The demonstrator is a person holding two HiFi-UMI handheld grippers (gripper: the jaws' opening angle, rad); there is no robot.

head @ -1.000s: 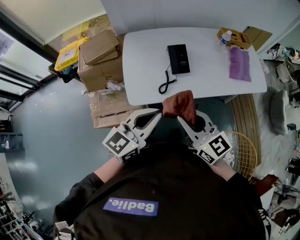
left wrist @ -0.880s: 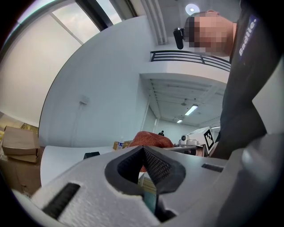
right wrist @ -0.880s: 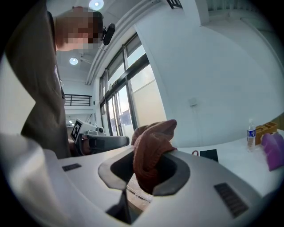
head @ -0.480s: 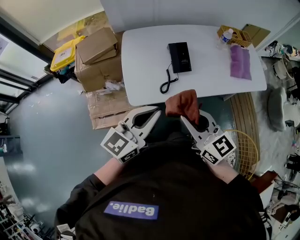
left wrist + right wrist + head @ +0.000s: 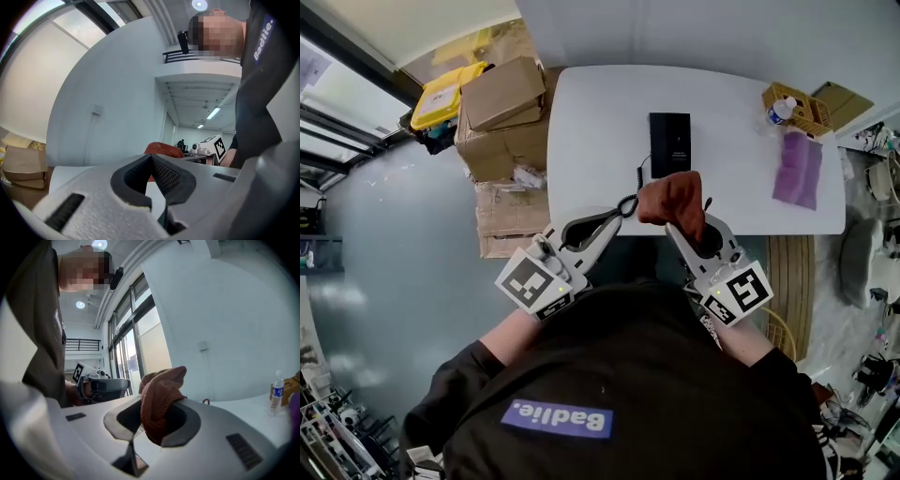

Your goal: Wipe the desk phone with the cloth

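Observation:
A black desk phone (image 5: pixel 669 143) lies flat in the middle of the white table (image 5: pixel 591 131). Its coiled cord (image 5: pixel 630 200) trails toward the near edge. My right gripper (image 5: pixel 677 225) is shut on a bunched rust-red cloth (image 5: pixel 672 201), held over the table's near edge just short of the phone. In the right gripper view the cloth (image 5: pixel 159 397) bulges up out of the closed jaws. My left gripper (image 5: pixel 621 213) is level with it, just left of the cloth. Its jaws meet at the tips (image 5: pixel 151 157) with nothing between them.
Cardboard boxes (image 5: pixel 502 112) and a yellow-lidded bin (image 5: pixel 450 94) stand on the floor left of the table. A purple cloth (image 5: pixel 798 169) and a woven basket (image 5: pixel 797 109) with a water bottle (image 5: pixel 276 397) sit at the table's right end.
Both grippers have moved forward from in front of the table to its near edge. The cloth is now over the edge, close to the phone cord. Neither gripper's state has changed.

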